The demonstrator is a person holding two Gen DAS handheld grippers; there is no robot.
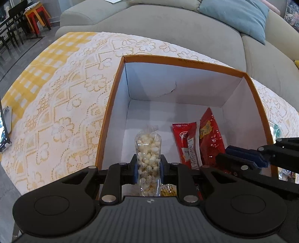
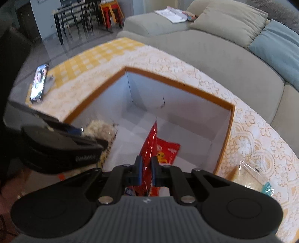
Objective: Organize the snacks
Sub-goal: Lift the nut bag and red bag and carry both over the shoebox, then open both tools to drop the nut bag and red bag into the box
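Note:
An open cardboard box (image 1: 175,60) with an orange rim and white inside stands on the lace-covered table; it also shows in the right wrist view (image 2: 179,85). My left gripper (image 1: 148,166) is shut on a clear bag of white puffed snacks (image 1: 148,147), held inside the box on its left side. A red snack packet (image 1: 187,144) lies on the box floor. My right gripper (image 2: 146,168) is shut on a glossy red packet (image 2: 150,144), seen in the left wrist view (image 1: 210,138) beside the first red packet. Another red packet (image 2: 168,151) lies below it.
A phone (image 2: 39,83) stands propped at the table's left end. A clear-wrapped snack (image 2: 256,177) lies on the lace cloth (image 1: 61,115) right of the box. A grey sofa (image 1: 186,26) with a blue cushion (image 1: 237,16) runs behind the table. Chairs and red stools stand far left.

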